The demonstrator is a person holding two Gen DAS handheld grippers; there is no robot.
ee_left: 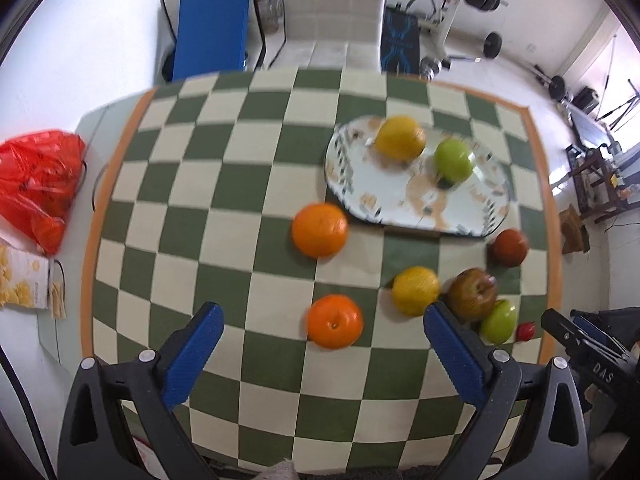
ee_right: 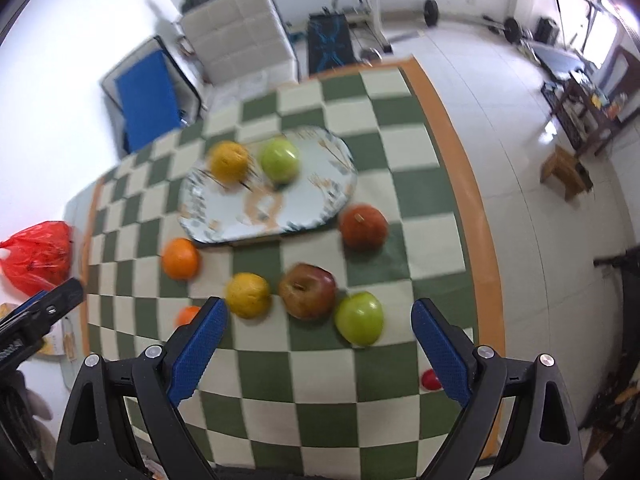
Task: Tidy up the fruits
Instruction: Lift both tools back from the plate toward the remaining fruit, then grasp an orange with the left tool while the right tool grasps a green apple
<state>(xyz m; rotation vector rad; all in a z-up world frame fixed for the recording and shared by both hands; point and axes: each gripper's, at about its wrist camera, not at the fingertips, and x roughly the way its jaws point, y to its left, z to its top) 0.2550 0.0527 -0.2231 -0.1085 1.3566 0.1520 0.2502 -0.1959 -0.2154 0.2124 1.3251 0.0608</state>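
A patterned oval plate [ee_left: 400, 208] [ee_right: 304, 208] holds a yellow citrus [ee_left: 400, 138] and a green apple [ee_left: 454, 160]. Loose on the checked cloth lie two oranges [ee_left: 320, 230] [ee_left: 335, 322], a yellow citrus [ee_right: 248, 294], a red-brown apple [ee_right: 307, 291], a green apple [ee_right: 359, 318] and a dark red fruit [ee_right: 363, 227]. My left gripper [ee_left: 323, 312] hangs open above the near orange. My right gripper [ee_right: 319, 307] is open above the red-brown apple and the green apple, holding nothing.
A small red object [ee_right: 430, 380] lies near the cloth's right border. A red plastic bag [ee_left: 38, 188] and a cereal box [ee_left: 24, 280] sit left of the cloth. A padded chair [ee_left: 332, 12] stands behind the table, with gym gear beyond it.
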